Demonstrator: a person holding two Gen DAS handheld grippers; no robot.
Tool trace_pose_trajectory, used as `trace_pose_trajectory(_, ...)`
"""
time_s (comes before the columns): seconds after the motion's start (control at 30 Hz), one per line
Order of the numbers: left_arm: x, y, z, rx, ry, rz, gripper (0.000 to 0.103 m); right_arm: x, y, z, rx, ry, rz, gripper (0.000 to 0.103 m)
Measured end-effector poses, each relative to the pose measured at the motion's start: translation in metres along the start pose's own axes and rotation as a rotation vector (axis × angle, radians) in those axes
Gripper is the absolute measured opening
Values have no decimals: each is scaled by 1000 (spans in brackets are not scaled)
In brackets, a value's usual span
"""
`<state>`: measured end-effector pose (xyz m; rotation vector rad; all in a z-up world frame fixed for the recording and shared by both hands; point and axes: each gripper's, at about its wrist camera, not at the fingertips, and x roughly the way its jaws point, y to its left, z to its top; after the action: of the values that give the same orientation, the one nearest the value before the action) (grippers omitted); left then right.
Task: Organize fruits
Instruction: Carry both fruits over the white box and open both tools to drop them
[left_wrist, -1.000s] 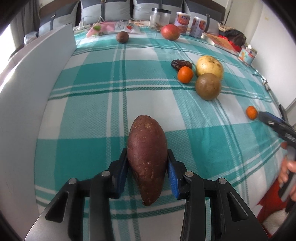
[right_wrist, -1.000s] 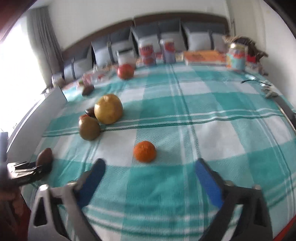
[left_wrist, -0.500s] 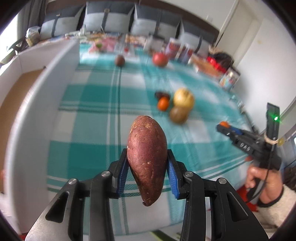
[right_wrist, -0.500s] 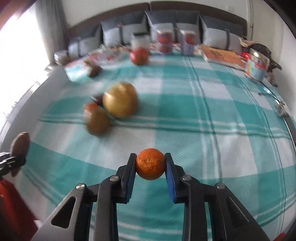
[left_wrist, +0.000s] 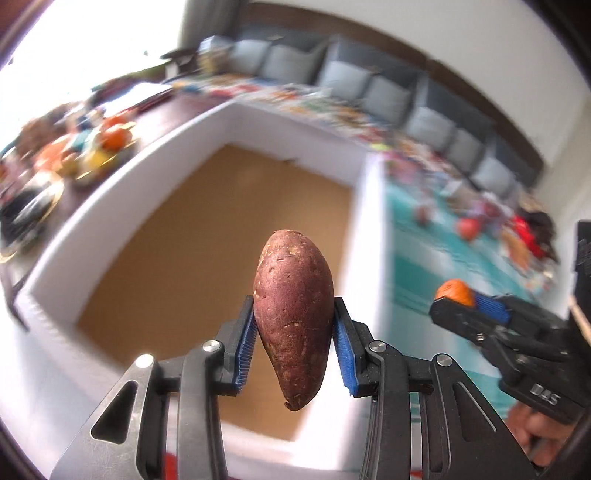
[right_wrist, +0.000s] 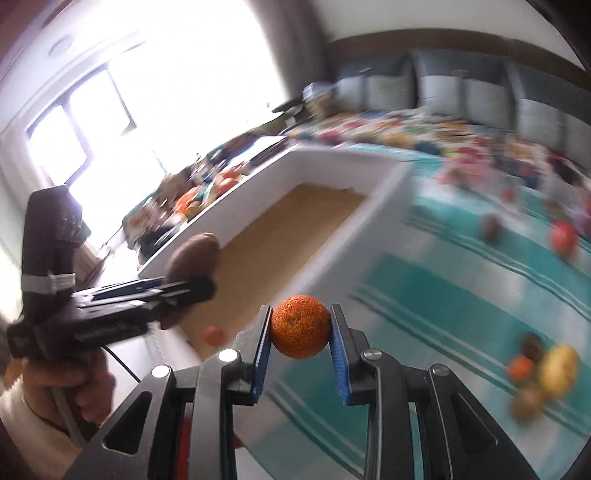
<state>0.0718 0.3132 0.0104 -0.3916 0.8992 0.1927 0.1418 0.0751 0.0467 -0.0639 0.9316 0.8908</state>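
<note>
My left gripper (left_wrist: 293, 347) is shut on a reddish-brown sweet potato (left_wrist: 293, 314), held upright over the brown floor of a white-walled box (left_wrist: 92, 243). My right gripper (right_wrist: 300, 341) is shut on a small orange tangerine (right_wrist: 300, 326), hanging above the checked cloth just beside the box's (right_wrist: 343, 229) near wall. In the left wrist view the right gripper (left_wrist: 458, 301) shows at the right with the tangerine (left_wrist: 453, 291) in its tips. The right wrist view has the left gripper (right_wrist: 184, 291) with the sweet potato (right_wrist: 192, 258) over the box. One small orange fruit (right_wrist: 213, 335) lies inside the box.
On the teal checked cloth (right_wrist: 461, 295) to the right lie a yellow fruit (right_wrist: 559, 369), an orange one (right_wrist: 521, 368), a brown one (right_wrist: 528, 404) and a red one (right_wrist: 563, 238). Beyond the box a dark table carries a plate of fruit (left_wrist: 107, 147). Grey cushions (left_wrist: 384, 96) line the back.
Both grippers have swung left and up from the cloth to the box, rolling as they went. The right gripper closed on the tangerine and lifted it; the left kept hold of the sweet potato.
</note>
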Motion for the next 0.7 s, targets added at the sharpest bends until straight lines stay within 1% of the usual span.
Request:
trace_pose_trajectory(0.07, 13, 20, -2, -25, 25, 48, 40, 31, 23, 10, -24, 40, 16, 30)
trace_pose_trajectory(0.13, 22, 30, -5, -38, 44, 79, 41, 58, 41, 18, -28, 72, 23, 30)
trace_pose_trajectory(0.2, 24, 35, -9, -47, 32, 101, 48, 75, 49, 24, -11, 87, 28, 30)
trace_pose_trajectory(0.27, 20, 37, -12, -52, 14, 104, 70, 85, 51, 29, 13, 97, 25, 33)
trace_pose_trajectory(0.3, 18, 34, -13, -54, 5, 109, 74, 82, 51, 28, 20, 86, 24, 38)
trace_pose_trajectory(0.33, 15, 29, -15, -53, -15, 110, 76, 78, 48, 28, 24, 70, 23, 52)
trace_pose_trajectory(0.37, 11, 28, -15, -46, -26, 100, 76, 69, 45, 26, 25, 48, 19, 64)
trace_pose_trajectory(0.4, 9, 23, -16, -38, -31, 91, 76, 59, 38, 24, 22, 27, 9, 89)
trace_pose_trajectory(0.43, 6, 15, -17, -28, -38, 80, 76, 47, 30, 20, 17, 9, -4, 101)
trace_pose_trajectory(0.5, 2, -7, -22, 4, -54, 50, 77, 22, 16, 7, -5, -27, -44, 101)
trace_pose_trajectory(0.57, 0, -34, -28, 52, -58, 8, 78, -4, -1, -14, -37, -48, -104, 101)
trace_pose_trajectory(0.63, -1, -66, -37, 114, -57, -37, 79, -29, -25, -47, -62, -56, -181, 101)
trace_pose_trajectory(0.7, 1, -105, -52, 197, -49, -93, 82, -50, -51, -82, -66, -48, -257, 101)
